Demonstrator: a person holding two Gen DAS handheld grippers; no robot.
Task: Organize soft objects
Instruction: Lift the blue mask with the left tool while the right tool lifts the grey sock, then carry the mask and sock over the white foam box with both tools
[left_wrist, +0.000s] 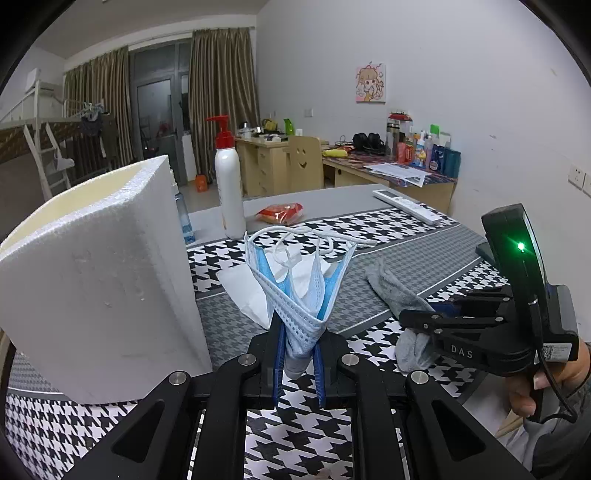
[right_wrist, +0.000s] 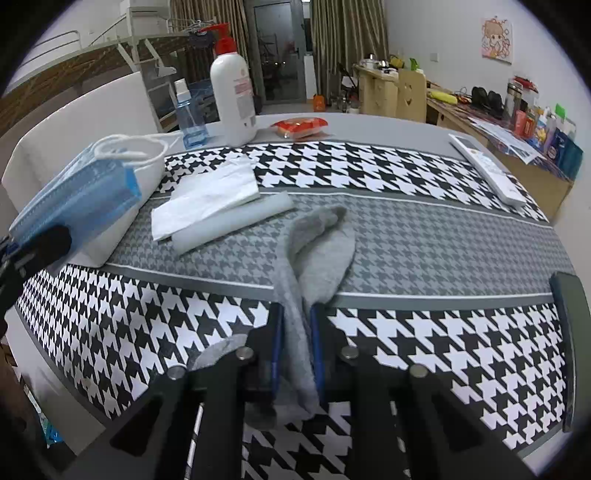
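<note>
A table (right_wrist: 406, 122) under a houndstooth cloth (right_wrist: 424, 236) carries a foam box (left_wrist: 99, 280) left of the tongs, tissue (right_wrist: 207, 199) ahead, and beyond it a pump bottle (right_wrist: 234, 96), snack packet (right_wrist: 301, 125) and remote (right_wrist: 487, 170).

This is a lived-in bedroom or dorm-style room at home: far ahead of the left gripper (left_wrist: 298, 354) hang long brown curtains (left_wrist: 221, 99) beside a glass balcony door (left_wrist: 157, 110), and up to its left stands a loft bed with a white ladder (left_wrist: 48, 162). Ahead and to its right, wooden desks (left_wrist: 388, 173) along the white wall carry toiletries, bottles and headphones, next to a chair with a smiley-face cutout (left_wrist: 303, 162), with a cartoon picture (left_wrist: 370, 83) pinned above and a houndstooth tablecloth (left_wrist: 424, 251) right in front
</note>
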